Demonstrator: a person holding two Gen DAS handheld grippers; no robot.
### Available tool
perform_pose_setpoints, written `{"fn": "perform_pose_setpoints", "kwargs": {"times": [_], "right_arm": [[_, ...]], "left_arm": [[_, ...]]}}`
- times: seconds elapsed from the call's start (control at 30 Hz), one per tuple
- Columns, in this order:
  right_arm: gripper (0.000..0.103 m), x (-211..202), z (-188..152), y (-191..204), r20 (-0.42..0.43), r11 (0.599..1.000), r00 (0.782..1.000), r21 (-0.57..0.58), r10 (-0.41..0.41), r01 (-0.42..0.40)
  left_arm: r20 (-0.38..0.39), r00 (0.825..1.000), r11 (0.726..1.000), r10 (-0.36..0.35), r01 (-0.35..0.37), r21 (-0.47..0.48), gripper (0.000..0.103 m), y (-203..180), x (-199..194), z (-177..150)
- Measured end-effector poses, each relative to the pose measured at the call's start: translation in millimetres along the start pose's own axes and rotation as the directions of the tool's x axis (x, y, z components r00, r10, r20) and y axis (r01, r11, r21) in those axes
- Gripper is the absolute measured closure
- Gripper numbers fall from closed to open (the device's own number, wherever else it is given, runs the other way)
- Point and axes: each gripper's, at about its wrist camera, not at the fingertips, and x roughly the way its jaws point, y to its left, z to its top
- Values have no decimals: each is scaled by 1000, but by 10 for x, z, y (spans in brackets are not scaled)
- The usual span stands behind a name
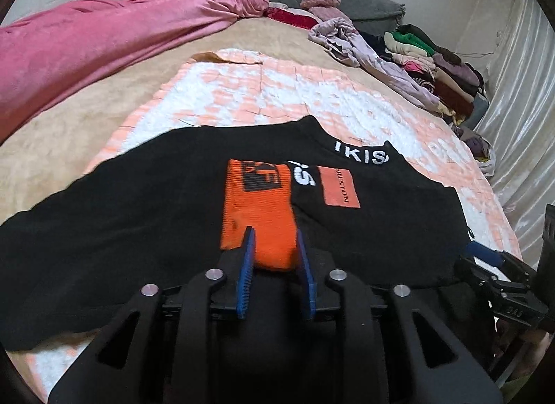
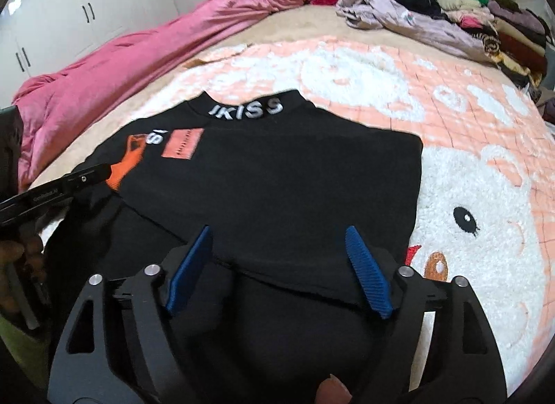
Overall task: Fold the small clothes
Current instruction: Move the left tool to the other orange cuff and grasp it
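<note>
A black shirt (image 1: 138, 213) with white "IKISS" lettering on its collar (image 2: 248, 109) lies flat on a peach and white blanket (image 2: 451, 126). Its sleeve, ending in an orange ribbed cuff (image 1: 260, 202), is folded across the chest beside an orange patch (image 1: 340, 187). My left gripper (image 1: 274, 230) hovers at the cuff's near end; its blue pads stand a little apart either side of the cuff and do not pinch it. My right gripper (image 2: 278, 228) stands wide open over the shirt's folded near edge (image 2: 295, 275), holding nothing. The left gripper's body (image 2: 69, 185) shows at the left edge of the right wrist view.
A pink quilt (image 1: 104, 39) lies along the bed's far left. A pile of assorted clothes (image 1: 433, 67) sits at the far right by a pale curtain (image 1: 520, 91). White cupboards (image 2: 69, 22) stand behind. A person's fingertip (image 2: 333, 390) shows at the bottom.
</note>
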Motion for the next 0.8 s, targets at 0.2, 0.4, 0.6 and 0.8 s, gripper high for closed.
{"fn": "perform_pose_setpoints", "kwargs": {"times": [0.2, 0.4, 0.6, 0.8], "right_arm": [[22, -161, -18, 126, 50, 1000, 999, -14, 14, -13], [14, -323, -15, 327, 100, 999, 995, -43, 22, -18], [14, -421, -17, 631, 143, 993, 990, -117, 3, 13], [14, -448, -52, 959, 155, 986, 987, -167, 40, -13]], "left_arm": [[33, 999, 999, 24, -24, -24, 43, 178, -297, -58], [98, 991, 995, 92, -88, -47, 17, 425, -687, -98], [153, 974, 985, 165, -154, -80, 7, 738, -1033, -195], [159, 962, 971, 221, -201, -132, 7, 1140, -1324, -306]]}}
